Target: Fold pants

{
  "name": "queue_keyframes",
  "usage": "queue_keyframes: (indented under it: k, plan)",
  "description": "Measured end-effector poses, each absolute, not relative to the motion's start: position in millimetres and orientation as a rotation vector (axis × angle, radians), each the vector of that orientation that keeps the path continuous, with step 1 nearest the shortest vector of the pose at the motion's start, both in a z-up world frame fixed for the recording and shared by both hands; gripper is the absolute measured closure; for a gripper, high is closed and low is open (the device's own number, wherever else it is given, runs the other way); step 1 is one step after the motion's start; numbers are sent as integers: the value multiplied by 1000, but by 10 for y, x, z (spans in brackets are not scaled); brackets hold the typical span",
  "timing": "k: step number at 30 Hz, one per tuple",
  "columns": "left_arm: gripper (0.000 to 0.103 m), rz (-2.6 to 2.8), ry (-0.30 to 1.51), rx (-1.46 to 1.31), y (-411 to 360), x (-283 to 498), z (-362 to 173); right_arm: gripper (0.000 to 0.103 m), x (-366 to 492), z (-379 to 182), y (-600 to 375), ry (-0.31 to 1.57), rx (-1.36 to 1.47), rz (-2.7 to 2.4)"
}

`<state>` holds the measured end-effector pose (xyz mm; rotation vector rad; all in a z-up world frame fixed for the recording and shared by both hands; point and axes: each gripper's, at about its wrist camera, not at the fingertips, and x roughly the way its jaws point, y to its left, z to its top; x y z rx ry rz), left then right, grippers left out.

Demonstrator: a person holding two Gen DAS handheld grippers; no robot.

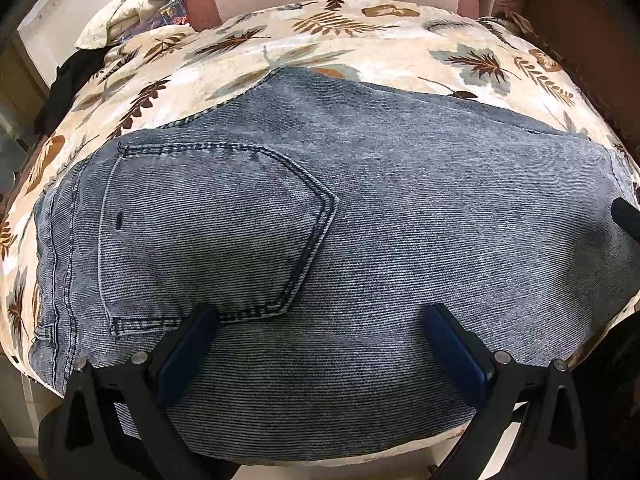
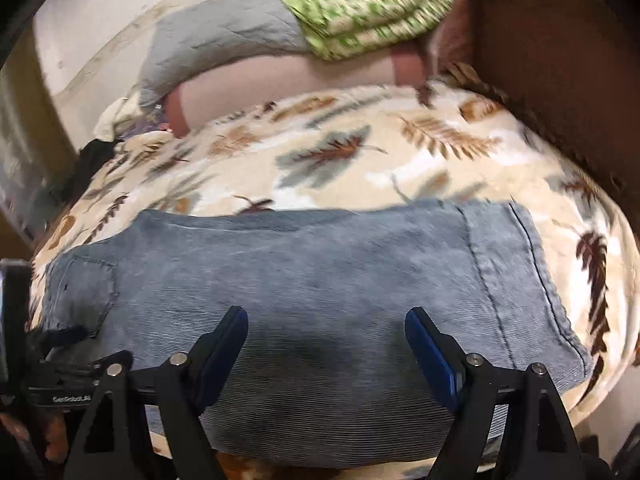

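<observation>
The left tool (image 1: 320,316) stands with its two black, blue-padded fingers (image 1: 188,344) wide apart, hovering over the folded blue denim pants (image 1: 360,200) with nothing between the pads. The right tool (image 2: 326,320) likewise has its fingers spread apart above the same denim, gripping nothing.

The pants lie flat as a folded, roughly rectangular bundle on a cream blanket printed with brown and grey-blue leaves (image 1: 360,36), which covers what seems to be a bed or couch cushion. A stitched back pocket (image 1: 208,232) faces up at the left side of the bundle in the left wrist view; in the right wrist view a hem with dark stitching (image 2: 520,280) lies at the right end.

Beyond the blanket a pinkish-brown upholstered cushion (image 2: 280,84) runs across the back. On it rest a grey quilted cloth (image 2: 224,40) and, beside it, a folded green-and-cream patterned blanket (image 2: 372,20). A dark brown panel (image 2: 560,80) rises at the right. At the left edge lie dark clothing (image 1: 64,88) and a crumpled pale cloth (image 1: 116,24), near a light wall; the right wrist view is blurred there.
</observation>
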<state>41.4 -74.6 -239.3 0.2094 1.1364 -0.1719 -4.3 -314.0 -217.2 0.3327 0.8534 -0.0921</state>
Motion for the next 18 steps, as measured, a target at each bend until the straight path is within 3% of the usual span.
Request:
queue_keyframes:
  k: [8, 18]
  plan:
    - [0, -154, 1095, 198, -719, 392, -2404, 19, -4, -2416, -3057, 960, 210, -102]
    - [0, -130, 1171, 216, -690, 509, -2208, 13, -18, -2494, -2886, 909, 97, -176]
